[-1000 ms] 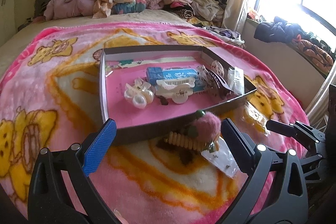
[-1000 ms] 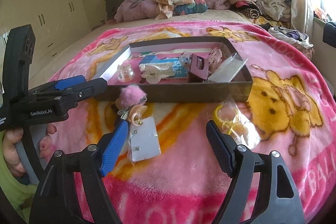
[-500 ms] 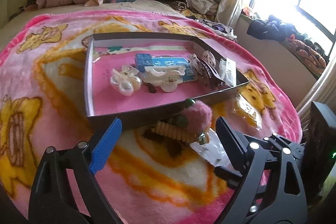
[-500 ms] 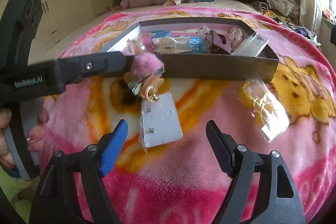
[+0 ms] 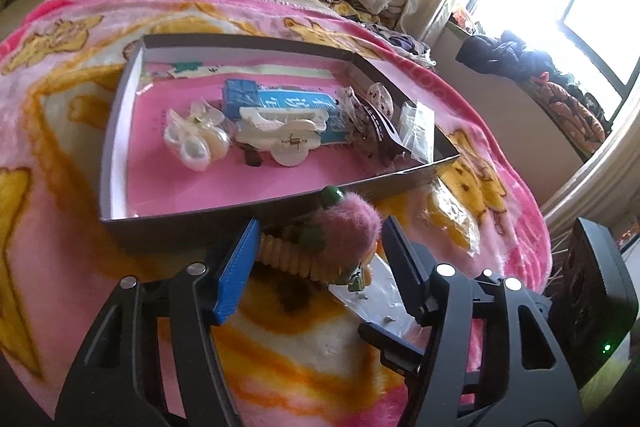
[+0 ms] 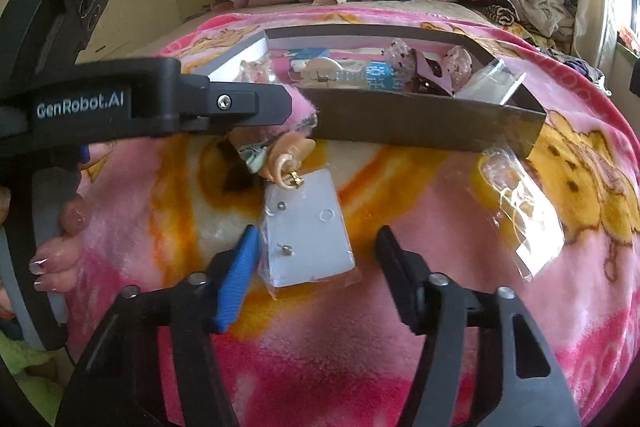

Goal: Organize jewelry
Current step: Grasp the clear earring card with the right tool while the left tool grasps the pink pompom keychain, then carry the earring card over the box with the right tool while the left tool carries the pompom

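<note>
A fuzzy pink pom-pom hair clip with a beige ribbed bar lies on the blanket, against the front wall of the dark box. My left gripper straddles it. Its jaws are closing, with the pads close beside the clip and no clear squeeze. One left finger covers part of the pom-pom in the right wrist view. My right gripper is closing around a clear packet holding a white earring card. The blue pad is at the packet's edge and the black pad stands apart.
The pink-lined box holds a white claw clip, a blue carton, a pearly clip and clear packets. A clear bag of yellow bands lies near the box corner. Clothes are piled at the bed's head. A person's hand grips the left handle.
Both grippers have sunk toward the blanket and their jaws have narrowed. The left now brackets the pom-pom clip. The right has come down over the earring packet.
</note>
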Tool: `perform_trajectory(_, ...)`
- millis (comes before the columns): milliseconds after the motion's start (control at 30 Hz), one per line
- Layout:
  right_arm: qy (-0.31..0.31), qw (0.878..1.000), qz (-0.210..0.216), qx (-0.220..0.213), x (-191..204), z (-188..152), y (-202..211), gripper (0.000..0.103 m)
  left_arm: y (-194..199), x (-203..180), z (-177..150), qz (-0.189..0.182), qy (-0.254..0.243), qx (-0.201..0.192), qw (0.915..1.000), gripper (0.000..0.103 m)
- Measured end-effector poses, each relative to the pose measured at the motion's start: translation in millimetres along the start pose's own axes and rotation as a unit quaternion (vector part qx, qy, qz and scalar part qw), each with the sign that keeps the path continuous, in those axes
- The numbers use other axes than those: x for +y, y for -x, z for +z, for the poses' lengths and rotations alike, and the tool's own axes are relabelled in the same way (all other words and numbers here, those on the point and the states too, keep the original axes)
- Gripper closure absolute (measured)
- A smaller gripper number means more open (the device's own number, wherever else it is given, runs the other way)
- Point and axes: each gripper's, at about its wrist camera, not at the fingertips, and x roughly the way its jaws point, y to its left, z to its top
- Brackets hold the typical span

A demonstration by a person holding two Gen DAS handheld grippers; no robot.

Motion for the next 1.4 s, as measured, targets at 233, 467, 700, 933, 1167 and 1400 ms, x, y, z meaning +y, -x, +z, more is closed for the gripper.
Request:
perform_trajectory(233, 0.007, 1.0, 0.017, -0.002, 0, -2, 5, 0.065, -6, -5, 3, -0.013, 0.003, 0.008, 0.9999, 0.059)
perform_trajectory(467, -0.008, 1.0, 0.029, 0.001, -4, -6, 10, 0.066, -13, -9, 6, -0.017, 0.0, 0.018, 0.9997, 0.075)
perform_trajectory(700, -0.015, 1.0, 0.023, 0.001, -10, -8, 23, 0.066, -4, -21, 10, -0.013, -0.02, 0.002, 0.9997, 0.076)
perform_trajectory(933, -0.036, 0.999, 0.005, -0.012, -24, -16, 47, 0.066, 5, -28, 16, -0.017, -0.027, -0.015, 0.9994, 0.076)
perform_trajectory(1167, -0.065, 0.997, -0.011, -0.028, -45, -18, 65, 0.066, 9, -36, 18, -0.019, -0.037, -0.02, 0.9989, 0.076)
perform_trajectory(1400, -0.076, 0.996, -0.026, -0.044, -55, -14, 76, 0.066, 8, -41, 22, -0.018, -0.044, -0.026, 0.9985, 0.076)
